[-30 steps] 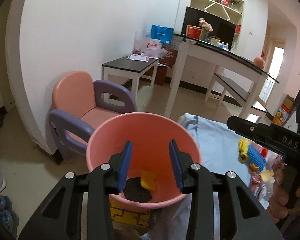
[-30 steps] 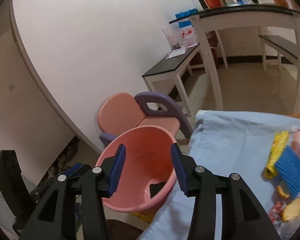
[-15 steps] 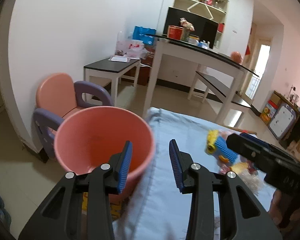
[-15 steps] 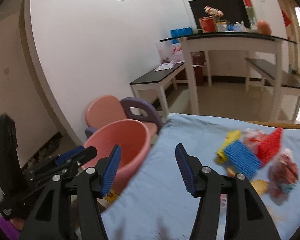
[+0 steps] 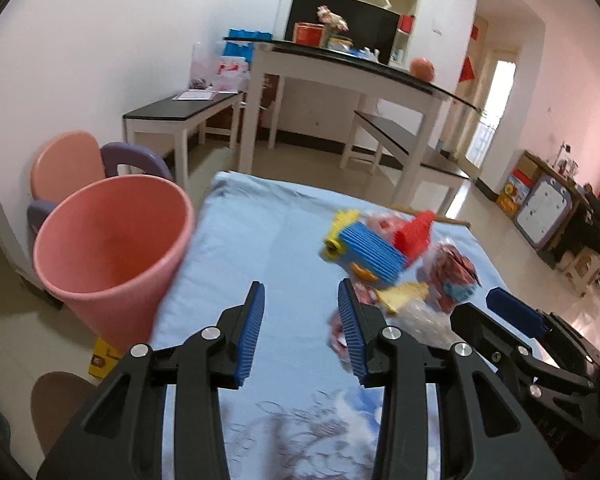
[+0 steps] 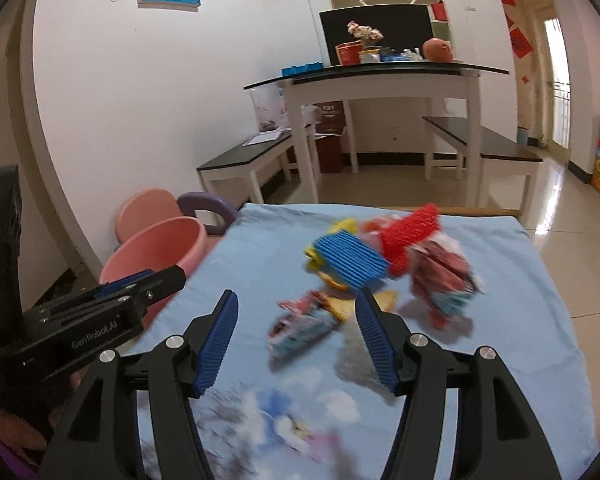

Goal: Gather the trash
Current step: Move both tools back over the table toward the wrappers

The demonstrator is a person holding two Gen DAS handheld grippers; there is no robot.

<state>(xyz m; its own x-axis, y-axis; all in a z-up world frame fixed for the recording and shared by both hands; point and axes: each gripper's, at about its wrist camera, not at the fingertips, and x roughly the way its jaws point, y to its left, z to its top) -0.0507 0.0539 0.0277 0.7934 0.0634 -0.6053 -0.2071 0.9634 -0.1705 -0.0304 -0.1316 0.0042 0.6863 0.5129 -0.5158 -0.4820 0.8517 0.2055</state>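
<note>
Both grippers, left (image 5: 300, 332) and right (image 6: 294, 342), are released and empty over the blue-covered tabletop (image 6: 520, 280). Trash (image 6: 364, 272) lies mid-tabletop toward its far edge; bin (image 5: 108, 256) stands off its left edge. Likely next: reach forward and clench on a wrapper (image 6: 300, 328).

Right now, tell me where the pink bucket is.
The pink bucket stands off the left edge of the blue-covered table, in front of the pink-and-purple child's chair; the right wrist view shows it behind the left gripper.
</note>
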